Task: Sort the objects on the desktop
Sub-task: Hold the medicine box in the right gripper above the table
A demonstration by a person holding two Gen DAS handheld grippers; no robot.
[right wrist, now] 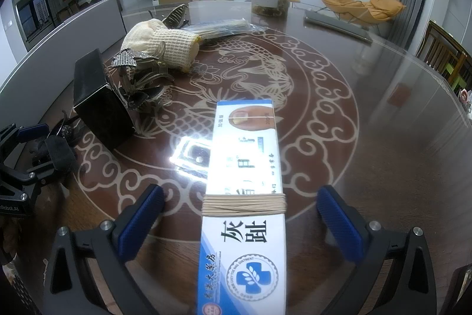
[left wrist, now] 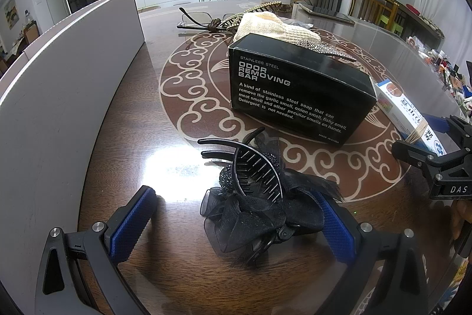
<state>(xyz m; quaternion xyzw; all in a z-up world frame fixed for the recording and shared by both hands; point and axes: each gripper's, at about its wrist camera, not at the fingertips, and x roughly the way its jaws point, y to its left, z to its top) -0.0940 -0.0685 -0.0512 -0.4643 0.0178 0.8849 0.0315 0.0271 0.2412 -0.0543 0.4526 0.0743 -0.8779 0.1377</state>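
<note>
My right tool [right wrist: 240, 223] stands wide open, its blue pads [right wrist: 141, 222] clear on either side of the white ointment box [right wrist: 244, 197], which lies flat on the glass-covered tabletop [right wrist: 368, 114] with beige cord wound round it; nothing is gripped. My left tool [left wrist: 236, 223] is also spread wide. The black bow hair claw [left wrist: 256, 197] sits between its pads on the tabletop. The left pad [left wrist: 131, 222] is well apart from the claw; the right pad is partly hidden behind the bow's fabric, so I cannot tell whether it touches. Beyond the claw lies the black odor-removing-bar box [left wrist: 298, 87], and behind that a cream knitted cloth [left wrist: 265, 25] and a rhinestone hair clip [left wrist: 321, 47]. A grey panel [left wrist: 59, 84] stands along the tabletop's left side.
</note>
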